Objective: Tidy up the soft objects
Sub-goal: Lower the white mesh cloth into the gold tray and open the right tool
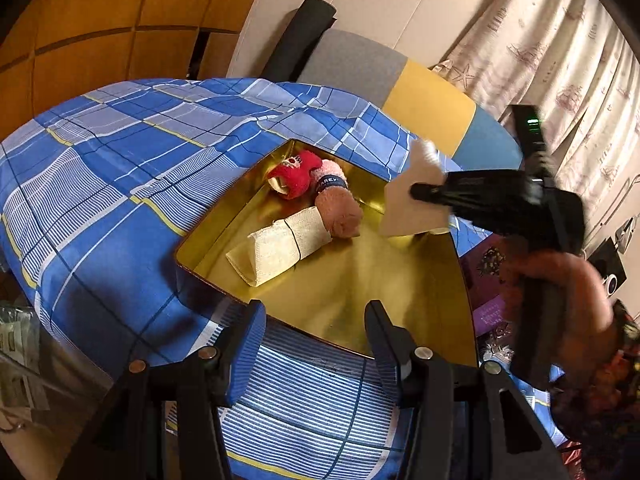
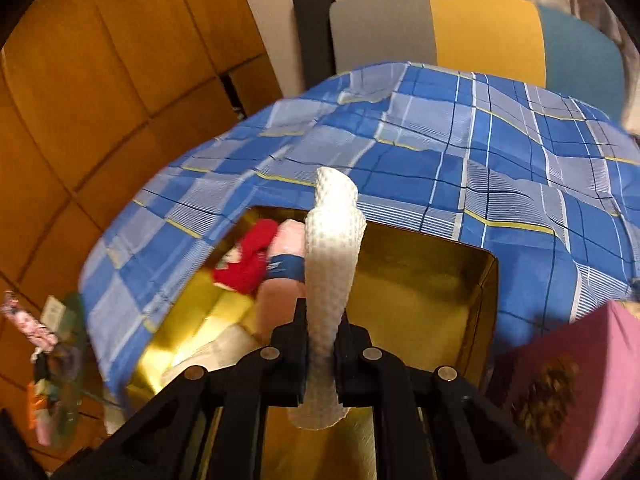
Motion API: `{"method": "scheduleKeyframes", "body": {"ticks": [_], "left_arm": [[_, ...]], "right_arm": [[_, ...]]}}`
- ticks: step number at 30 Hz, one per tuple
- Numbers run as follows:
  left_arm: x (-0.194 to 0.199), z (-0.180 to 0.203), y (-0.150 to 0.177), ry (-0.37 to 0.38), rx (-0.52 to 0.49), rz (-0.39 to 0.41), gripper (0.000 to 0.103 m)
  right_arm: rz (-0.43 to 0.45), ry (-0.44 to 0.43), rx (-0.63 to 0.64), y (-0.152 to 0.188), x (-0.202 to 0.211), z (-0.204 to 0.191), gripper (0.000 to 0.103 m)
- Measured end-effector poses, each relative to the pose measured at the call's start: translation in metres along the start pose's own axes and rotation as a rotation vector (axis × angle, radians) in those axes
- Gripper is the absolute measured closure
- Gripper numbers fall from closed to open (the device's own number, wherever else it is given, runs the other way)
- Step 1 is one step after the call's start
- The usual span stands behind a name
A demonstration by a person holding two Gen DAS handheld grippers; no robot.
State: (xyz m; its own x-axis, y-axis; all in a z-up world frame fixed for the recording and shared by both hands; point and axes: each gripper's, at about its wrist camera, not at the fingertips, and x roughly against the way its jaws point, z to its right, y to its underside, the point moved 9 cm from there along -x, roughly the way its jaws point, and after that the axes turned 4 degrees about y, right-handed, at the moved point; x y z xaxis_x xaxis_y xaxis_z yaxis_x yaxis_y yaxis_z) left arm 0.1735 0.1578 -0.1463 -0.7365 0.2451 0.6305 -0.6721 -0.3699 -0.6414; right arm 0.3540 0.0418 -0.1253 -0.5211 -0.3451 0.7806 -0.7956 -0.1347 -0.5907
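Here, the right gripper [image 2: 320, 320] is clamped on a white knitted cloth [image 2: 332, 248] at the centre of the right wrist view. The cloth is pinched between the two black jaws low in the frame; its free end stands up above them and curls over at the top, and a short stub pokes out beneath them. It hangs over the gold box [image 2: 420, 292], in front of the box's far wall.

From the left wrist view, the same gripper [image 1: 416, 191] comes in from the right edge of the frame, motion-blurred, with the pale cloth [image 1: 416, 200] at its tip above the box's right rim [image 1: 464, 280]. A hand [image 1: 560, 292] grips the tool's handle at the lower right.

The left gripper [image 1: 316, 336] sits at the bottom of its own frame, jaws spread apart with nothing between them, just over the box's near edge.

Inside the box, toward its upper left corner, lie a red sock [image 1: 296, 174] and a pink rolled sock with a blue band [image 1: 336, 204], touching each other. A cream folded cloth [image 1: 280, 246] rests just below them, against the pink roll. The box stands on a blue checked sheet [image 1: 120, 184].
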Motion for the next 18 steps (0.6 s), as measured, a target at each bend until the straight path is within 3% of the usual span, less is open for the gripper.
{"method": "scheduleKeyframes", "body": {"ticks": [3, 7, 8, 16, 18], "left_arm": [[0.000, -0.001, 0.000, 0.000, 0.001, 0.000, 0.051], [-0.002, -0.001, 0.001, 0.004, 0.004, -0.007, 0.051], [-0.002, -0.002, 0.001, 0.005, 0.008, -0.008, 0.051], [-0.006, 0.002, 0.006, 0.015, 0.005, -0.021, 0.051], [-0.006, 0.004, 0.007, 0.016, -0.001, -0.024, 0.051]], "right_arm": [[-0.028, 0.035, 0.003, -0.002, -0.021, 0.002, 0.089], [-0.002, 0.060, 0.011, -0.008, -0.028, 0.000, 0.060], [0.010, 0.063, 0.009, -0.008, -0.024, -0.001, 0.057], [0.057, 0.054, -0.051, -0.008, 0.006, -0.003, 0.052], [0.058, 0.017, -0.069, -0.002, 0.016, -0.008, 0.051]]}}
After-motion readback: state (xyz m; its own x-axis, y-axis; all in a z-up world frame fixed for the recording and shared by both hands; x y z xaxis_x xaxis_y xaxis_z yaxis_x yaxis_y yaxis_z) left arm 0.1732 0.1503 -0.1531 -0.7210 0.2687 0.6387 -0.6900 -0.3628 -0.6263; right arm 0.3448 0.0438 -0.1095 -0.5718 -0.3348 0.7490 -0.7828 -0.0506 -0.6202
